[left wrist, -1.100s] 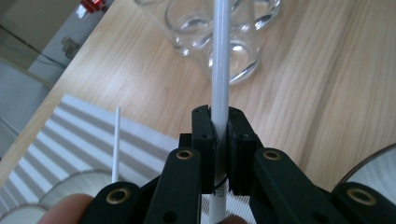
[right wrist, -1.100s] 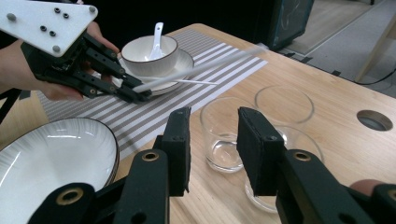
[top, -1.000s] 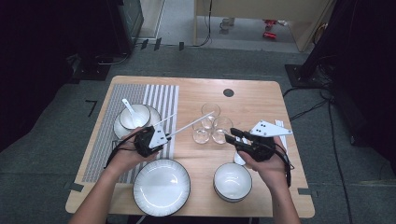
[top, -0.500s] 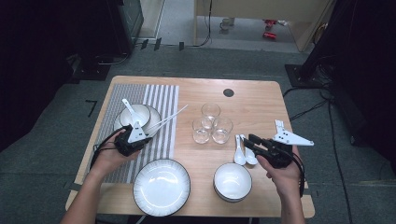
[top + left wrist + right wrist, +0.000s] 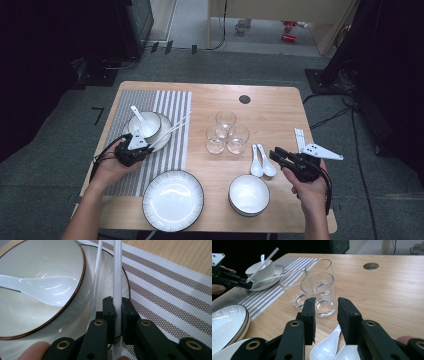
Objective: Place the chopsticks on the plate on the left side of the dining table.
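Chopsticks (image 5: 117, 277), white and unmarked, lean on the saucer (image 5: 126, 287) beside a bowl (image 5: 37, 290) on the striped mat (image 5: 170, 297), one pinched by the left gripper (image 5: 117, 315); the right gripper (image 5: 325, 317), jaws parted, hovers above two spoons (image 5: 329, 347).

Overhead light falls evenly on the table (image 5: 270, 107), while the floor around it lies dim. Glare streaks the plate (image 5: 173, 200) and bowl (image 5: 37, 287); close gripper jaws blur slightly.
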Demonstrator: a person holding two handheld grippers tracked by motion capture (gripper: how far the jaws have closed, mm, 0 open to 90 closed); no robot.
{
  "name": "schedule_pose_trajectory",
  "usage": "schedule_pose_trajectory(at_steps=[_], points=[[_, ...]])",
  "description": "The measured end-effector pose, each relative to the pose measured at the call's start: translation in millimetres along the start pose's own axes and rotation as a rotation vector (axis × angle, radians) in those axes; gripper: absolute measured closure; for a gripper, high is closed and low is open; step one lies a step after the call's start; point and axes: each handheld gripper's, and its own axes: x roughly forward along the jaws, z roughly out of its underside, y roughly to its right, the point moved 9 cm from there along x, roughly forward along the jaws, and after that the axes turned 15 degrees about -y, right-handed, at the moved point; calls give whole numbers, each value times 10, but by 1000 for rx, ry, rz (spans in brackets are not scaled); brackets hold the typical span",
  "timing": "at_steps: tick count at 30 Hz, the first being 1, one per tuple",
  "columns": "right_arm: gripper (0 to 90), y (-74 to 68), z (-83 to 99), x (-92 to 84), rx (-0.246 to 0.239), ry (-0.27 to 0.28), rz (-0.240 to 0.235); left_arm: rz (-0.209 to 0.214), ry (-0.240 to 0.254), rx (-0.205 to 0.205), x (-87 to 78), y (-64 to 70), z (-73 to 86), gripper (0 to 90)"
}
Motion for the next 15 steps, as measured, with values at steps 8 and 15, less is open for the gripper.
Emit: schedule_pose_trajectory(at_steps=[8,15], points=[[708,53,41,29,20,-6,0,9,3,-20,16,-20,26,851],[709,74,54,14,31,-2,1,5,2,-33,4,-52,71,850]])
